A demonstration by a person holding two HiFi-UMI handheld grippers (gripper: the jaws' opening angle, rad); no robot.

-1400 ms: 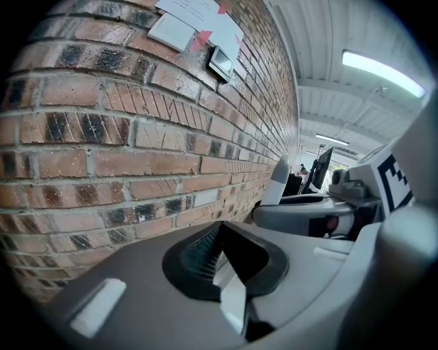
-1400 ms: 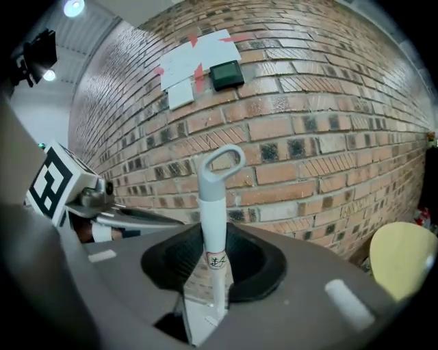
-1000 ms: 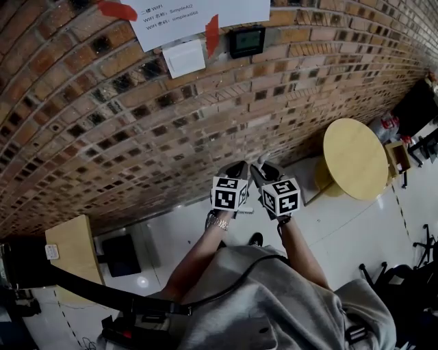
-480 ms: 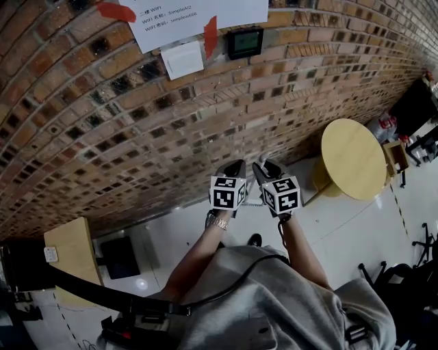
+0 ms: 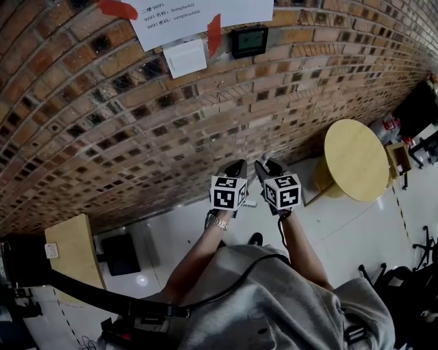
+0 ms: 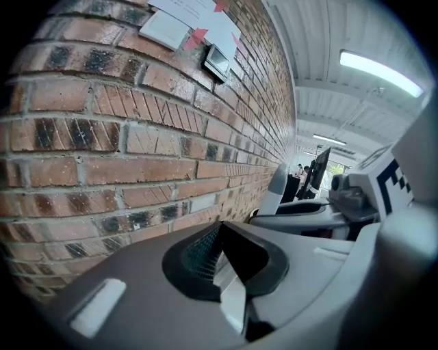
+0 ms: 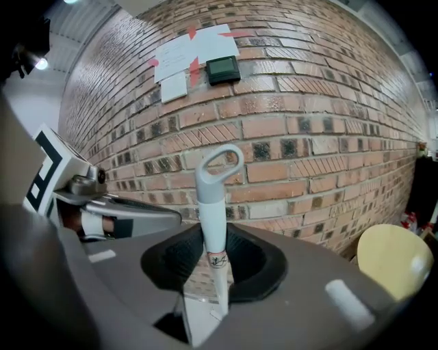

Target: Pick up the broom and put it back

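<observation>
The broom shows only as its pale grey-white handle (image 7: 213, 205) with a loop at the top. It stands upright close to the brick wall (image 7: 308, 137), and my right gripper (image 7: 213, 263) is shut on it below a small label. In the head view the handle tip (image 5: 271, 157) pokes up just beyond my right gripper (image 5: 267, 167). My left gripper (image 5: 236, 167) is held right beside it, to its left, with its jaws together and nothing between them (image 6: 222, 263). From the left gripper view the handle (image 6: 277, 191) rises past the right gripper's body. The broom head is hidden.
The brick wall (image 5: 137, 137) is directly ahead, carrying taped paper notices (image 5: 198, 14) and a small black display (image 5: 248, 41). A round yellow table (image 5: 354, 158) stands on the right. A wooden bench (image 5: 68, 249) and a black box (image 5: 123, 254) sit on the white floor at the left.
</observation>
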